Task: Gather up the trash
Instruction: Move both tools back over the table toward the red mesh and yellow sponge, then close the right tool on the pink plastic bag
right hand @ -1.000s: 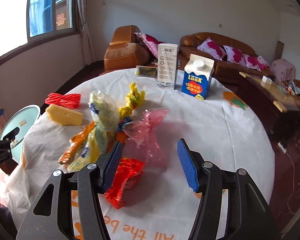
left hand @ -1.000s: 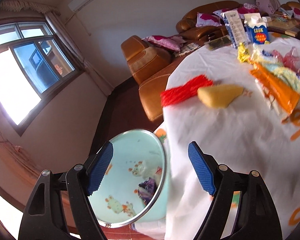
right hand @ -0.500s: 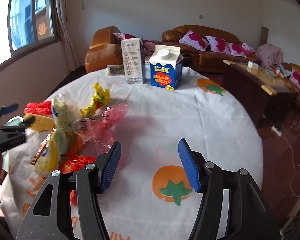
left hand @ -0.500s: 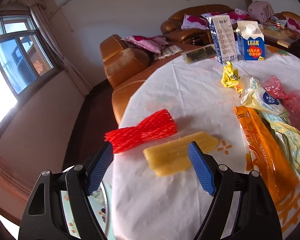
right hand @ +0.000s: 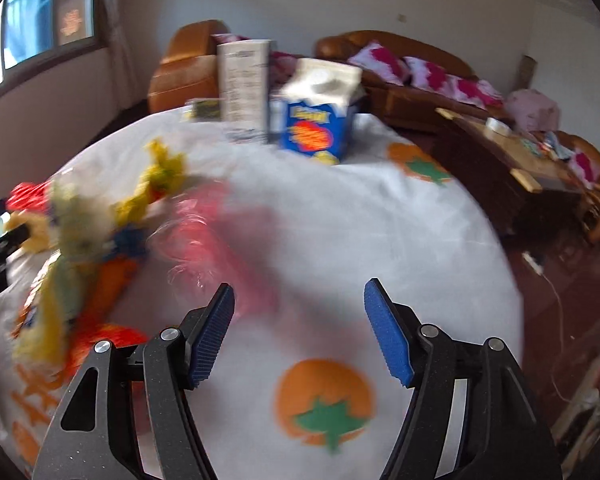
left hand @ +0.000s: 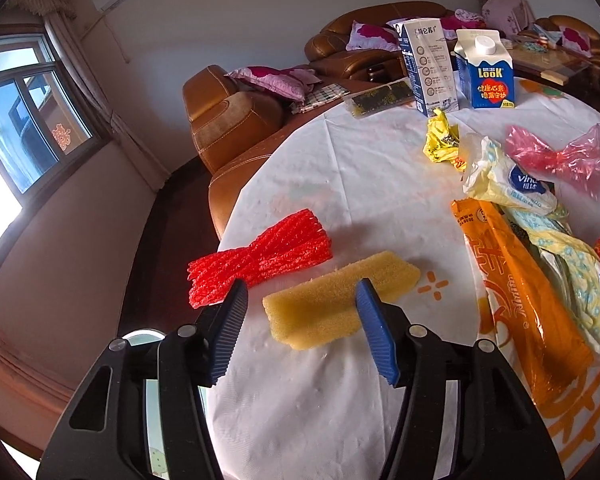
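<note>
**Left Gripper Poised at Sponge; Right Gripper Released Over Tablecloth**

The left gripper (left hand: 300, 304) is released, its blue-padded jaws spread wide. The yellow sponge (left hand: 340, 300) lies on the white tablecloth (left hand: 340, 184) between the two pads; its near right part passes behind the right pad. Whether either pad touches it cannot be told. The sponge is flat on the cloth, long axis running up to the right.

Just beside the sponge, on its far left, lies the red foam net (left hand: 260, 264), close to the table edge. To the right lie the remaining trash items, grouped together:
- an orange wrapper (left hand: 516, 288), lengthwise toward the camera;
- a pale yellow-and-blue bag (left hand: 508, 180), crumpled, overlapping the wrapper's far end;
- a pink plastic bag (left hand: 556, 156), twisted at the middle, beyond the pale bag;
- a crumpled yellow wrapper (left hand: 442, 140), further back.

At the far side of the table a blue milk carton (left hand: 486, 74) and a tall white carton (left hand: 428, 68) stand upright, side by side. A brown leather armchair (left hand: 228, 120) stands beyond the table edge.

The right gripper (right hand: 300, 308) is likewise released, jaws wide, holding nothing. It hangs above bare cloth, near an orange fruit print (right hand: 324, 400). The right wrist view is motion-blurred; the trash pile appears to its left.
</note>
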A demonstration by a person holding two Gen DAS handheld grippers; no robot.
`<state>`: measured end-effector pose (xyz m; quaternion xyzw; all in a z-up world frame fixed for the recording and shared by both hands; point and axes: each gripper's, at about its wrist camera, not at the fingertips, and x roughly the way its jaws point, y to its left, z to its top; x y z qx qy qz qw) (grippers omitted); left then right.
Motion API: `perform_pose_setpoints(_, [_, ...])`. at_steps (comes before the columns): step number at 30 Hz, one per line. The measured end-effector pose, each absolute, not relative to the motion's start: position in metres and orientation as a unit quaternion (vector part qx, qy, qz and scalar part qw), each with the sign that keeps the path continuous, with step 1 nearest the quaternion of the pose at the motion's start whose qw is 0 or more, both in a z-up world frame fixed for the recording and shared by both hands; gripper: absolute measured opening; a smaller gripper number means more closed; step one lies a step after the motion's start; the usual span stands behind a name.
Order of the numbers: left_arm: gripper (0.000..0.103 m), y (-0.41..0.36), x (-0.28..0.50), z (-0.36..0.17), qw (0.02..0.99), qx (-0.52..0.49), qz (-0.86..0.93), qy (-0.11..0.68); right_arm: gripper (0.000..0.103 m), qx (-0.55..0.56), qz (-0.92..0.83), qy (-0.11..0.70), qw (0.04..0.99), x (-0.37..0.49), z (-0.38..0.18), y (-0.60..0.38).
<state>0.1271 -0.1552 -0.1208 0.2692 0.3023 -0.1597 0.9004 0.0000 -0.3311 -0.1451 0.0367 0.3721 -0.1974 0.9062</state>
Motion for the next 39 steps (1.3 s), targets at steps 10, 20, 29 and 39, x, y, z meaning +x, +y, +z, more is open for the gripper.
perform_pose_setpoints(10, [0.067,-0.152,0.126,-0.114,0.908,0.257,-0.147,0.295,0.067,0.119,-0.229,0.309,0.915,-0.032,-0.117,-0.360])
perform_pose_setpoints(20, [0.069,-0.142,0.128,-0.113,0.912,0.246,-0.138,0.299,0.074,0.219,-0.202,0.302,0.905,0.019,-0.130,-0.324])
perform_pose_setpoints(29, [0.075,-0.129,0.131,-0.114,0.915,0.238,-0.132,0.299,0.032,0.230,-0.208,0.350,0.884,0.025,-0.153,-0.353])
perform_pose_setpoints(39, [0.075,-0.120,0.126,-0.107,0.915,0.232,-0.135,0.302,0.021,0.198,-0.197,0.348,0.895,-0.004,-0.150,-0.371])
